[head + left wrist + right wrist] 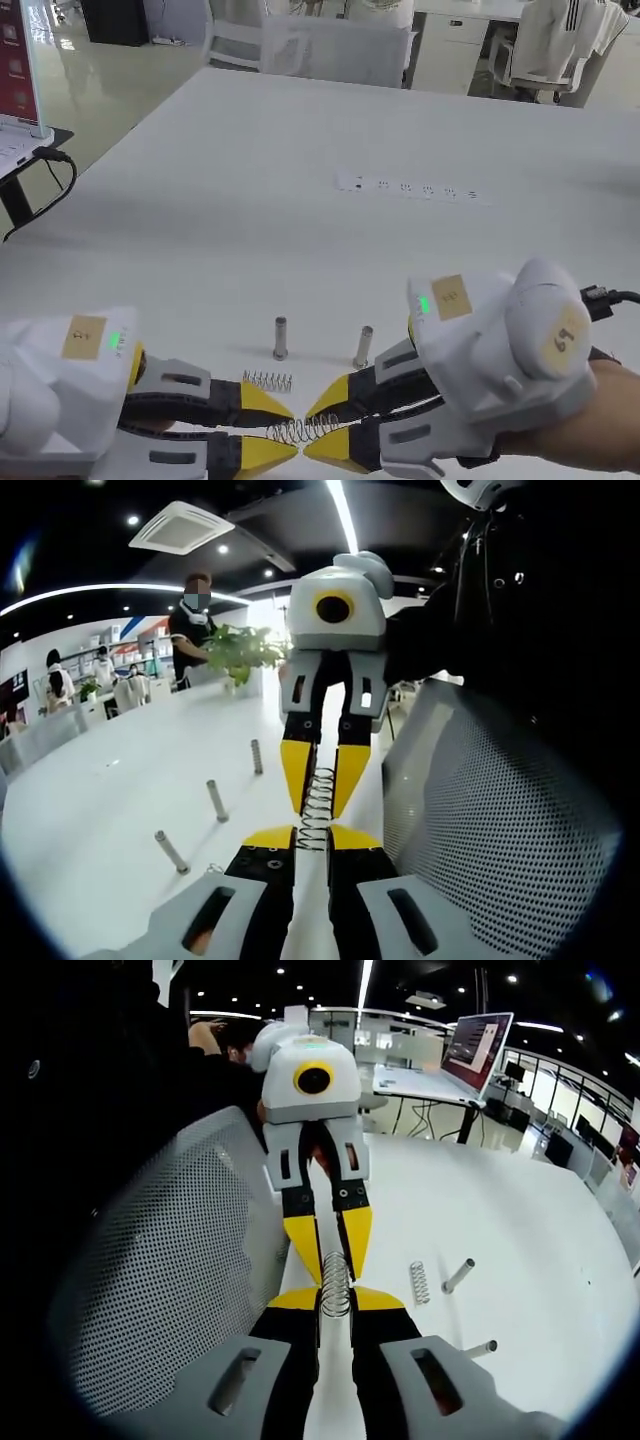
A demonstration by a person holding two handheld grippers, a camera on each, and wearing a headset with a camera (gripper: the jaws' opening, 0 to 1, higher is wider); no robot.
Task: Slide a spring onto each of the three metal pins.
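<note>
A thin, silvery coil spring [301,431] stretches level at the table's [300,200] near edge. The left gripper [284,430] is clamped on its left end and the right gripper [318,430] on its right. Two pins [281,338] stand just beyond.

Holds left gripper [285,430] and right gripper [312,432] low, tip to tip, jaws nearly closed, each pinching one end of the same spring [300,431].
</note>
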